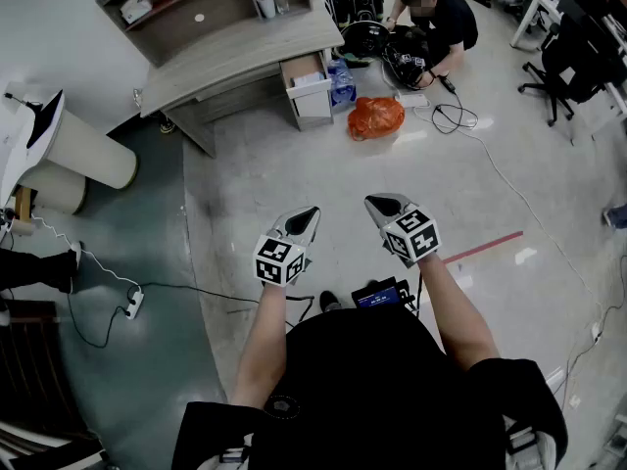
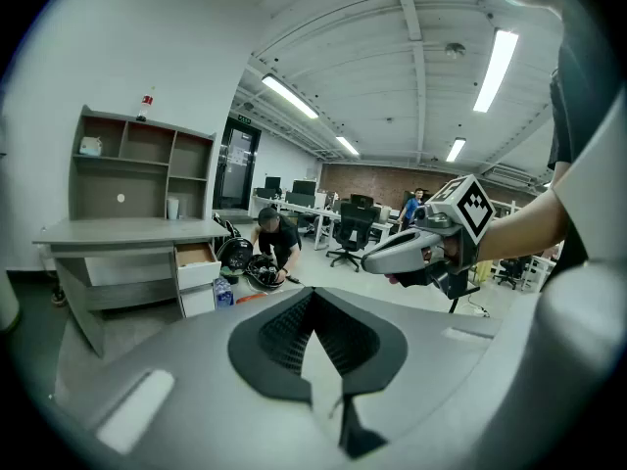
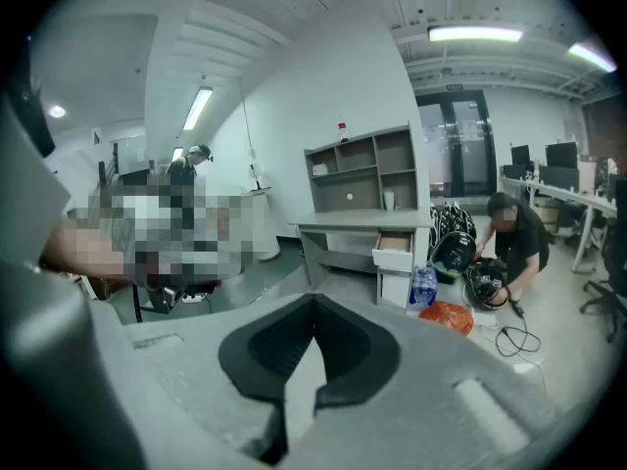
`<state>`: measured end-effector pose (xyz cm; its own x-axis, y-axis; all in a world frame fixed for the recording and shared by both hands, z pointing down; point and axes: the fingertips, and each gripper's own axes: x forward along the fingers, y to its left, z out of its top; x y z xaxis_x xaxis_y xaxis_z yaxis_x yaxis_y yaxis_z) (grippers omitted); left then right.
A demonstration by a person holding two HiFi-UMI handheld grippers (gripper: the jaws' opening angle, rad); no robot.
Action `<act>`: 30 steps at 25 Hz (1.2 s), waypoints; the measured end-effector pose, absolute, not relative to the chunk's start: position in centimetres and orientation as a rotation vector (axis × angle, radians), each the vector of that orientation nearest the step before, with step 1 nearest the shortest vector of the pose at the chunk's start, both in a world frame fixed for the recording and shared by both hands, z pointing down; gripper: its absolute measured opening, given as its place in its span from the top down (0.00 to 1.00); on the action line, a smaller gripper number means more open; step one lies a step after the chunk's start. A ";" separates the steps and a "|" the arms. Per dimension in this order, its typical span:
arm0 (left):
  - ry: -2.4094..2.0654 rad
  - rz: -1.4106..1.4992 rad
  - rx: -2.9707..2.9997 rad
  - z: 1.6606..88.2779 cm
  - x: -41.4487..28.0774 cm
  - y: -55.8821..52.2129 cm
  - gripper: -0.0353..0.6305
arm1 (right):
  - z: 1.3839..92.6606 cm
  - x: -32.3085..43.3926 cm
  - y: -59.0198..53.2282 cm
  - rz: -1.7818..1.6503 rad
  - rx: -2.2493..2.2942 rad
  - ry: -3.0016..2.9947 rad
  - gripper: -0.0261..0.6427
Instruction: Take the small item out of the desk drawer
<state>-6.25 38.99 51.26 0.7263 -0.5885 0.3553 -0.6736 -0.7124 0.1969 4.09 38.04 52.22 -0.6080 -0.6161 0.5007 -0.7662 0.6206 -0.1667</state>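
As forearms (image 1: 263,346) extend, hand-held grippers (image 1: 310,213) (image 1: 376,203) closed

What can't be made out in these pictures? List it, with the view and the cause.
The small item in the open drawer: the head view shows only pale contents, too far and small to name. In both gripper views the drawer's own front hides the inside.
Things on the shelves: too small in every view.
The left gripper in the right gripper view: covered by a mosaic patch.

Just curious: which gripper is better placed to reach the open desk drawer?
Probably left: the left gripper lines up with the open drawer; the right gripper sits further aside. Both are distant.
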 end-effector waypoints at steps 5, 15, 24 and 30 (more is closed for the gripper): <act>-0.980 0.397 2.623 51.2 -6.3 39.3 0.95 | 52.0 3.9 38.4 0.515 1.092 -2.449 0.97; -0.982 0.406 2.610 51.7 -6.3 39.5 0.95 | 51.9 4.0 38.3 0.531 1.092 -2.465 0.97; -0.982 0.411 2.597 52.2 -6.0 39.6 0.95 | 52.2 4.3 38.4 0.553 1.077 -2.471 0.97; -1.008 0.442 2.590 52.6 -5.8 39.4 0.95 | 52.2 4.8 38.2 0.559 1.073 -2.480 0.97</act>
<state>-5.83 39.37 52.62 0.7021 -0.5912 0.3970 -0.6924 -0.6970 0.1865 4.83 38.23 52.19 -0.6362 -0.5984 0.4870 -0.7495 0.6291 -0.2061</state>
